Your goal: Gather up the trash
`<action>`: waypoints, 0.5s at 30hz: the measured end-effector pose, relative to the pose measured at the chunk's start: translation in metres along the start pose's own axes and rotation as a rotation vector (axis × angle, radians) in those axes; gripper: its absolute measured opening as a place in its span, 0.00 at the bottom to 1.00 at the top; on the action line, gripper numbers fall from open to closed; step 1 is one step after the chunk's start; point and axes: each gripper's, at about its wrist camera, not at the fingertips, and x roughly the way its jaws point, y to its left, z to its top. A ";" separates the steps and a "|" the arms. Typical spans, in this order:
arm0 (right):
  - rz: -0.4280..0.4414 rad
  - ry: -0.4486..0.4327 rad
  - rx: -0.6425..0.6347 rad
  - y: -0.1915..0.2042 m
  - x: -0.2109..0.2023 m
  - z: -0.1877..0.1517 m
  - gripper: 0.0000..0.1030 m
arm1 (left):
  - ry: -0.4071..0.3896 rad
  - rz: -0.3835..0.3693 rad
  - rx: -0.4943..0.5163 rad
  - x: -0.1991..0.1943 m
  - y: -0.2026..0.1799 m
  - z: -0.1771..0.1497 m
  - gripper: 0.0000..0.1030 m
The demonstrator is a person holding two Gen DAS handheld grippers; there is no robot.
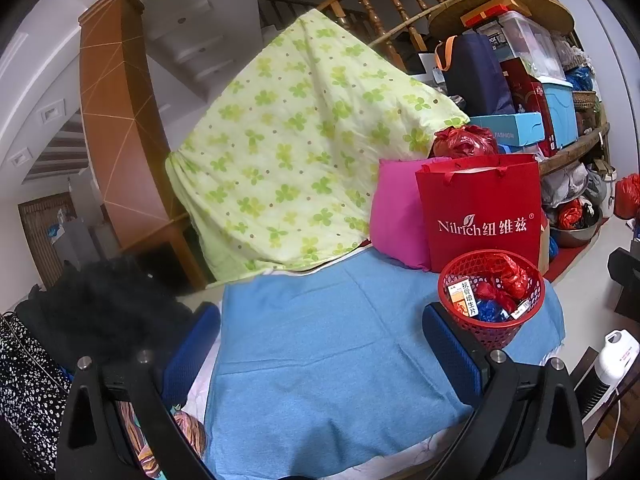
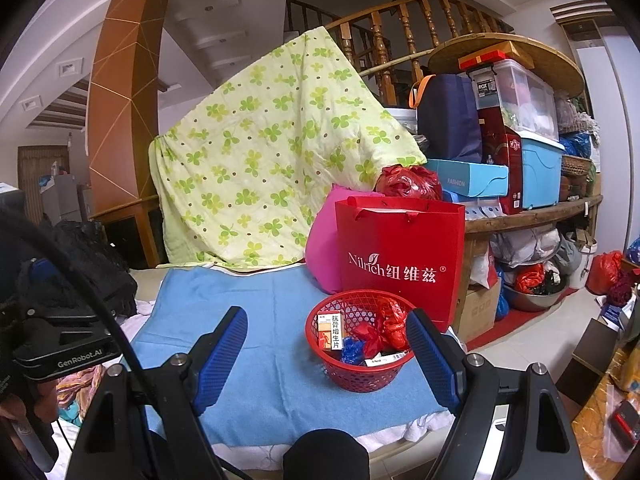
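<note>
Landmark: a blue cloth point(image 2: 280, 344) spread flat over the surface in front of both cameras; every place below is given relative to it
Trash basket: a small red plastic mesh basket point(image 2: 362, 374) stands upright on the cloth's far right part
Basket contents: an orange-and-white medicine box point(image 2: 330, 330) stands at its left side, with crumpled red plastic point(image 2: 394, 326), a crumpled blue wrapper point(image 2: 352, 350) and a flat white packet point(image 2: 386, 358) beside it
Cloth surface: bare apart from the basket
Left gripper point(image 1: 320, 340): hovers over the cloth's near edge, jaws spread wide, nothing between them but cloth; the right fingertip overlaps the basket's left rim in the view, contact unclear
Right gripper point(image 2: 326, 340): also over the near edge, jaws spread wide and holding nothing; the basket shows in the gap, close to the right finger
Behind the cloth: a red paper gift bag point(image 2: 400, 264) printed Nilrich stands just behind the basket, a pink cushion point(image 2: 322, 256) to its left
Further back: a green clover-print quilt point(image 2: 260, 160) drapes down to the cloth's far edge
Left of the cloth: dark clothing point(image 1: 108, 308) in a heap
</note>
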 end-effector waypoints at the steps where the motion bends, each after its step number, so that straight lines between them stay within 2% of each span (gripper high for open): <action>1: 0.001 0.003 0.000 0.000 0.000 0.000 0.82 | 0.002 0.000 0.001 0.001 0.001 0.000 0.98; 15: 0.011 0.027 -0.024 0.005 0.011 -0.005 0.82 | 0.019 -0.003 -0.006 0.011 0.013 -0.009 0.98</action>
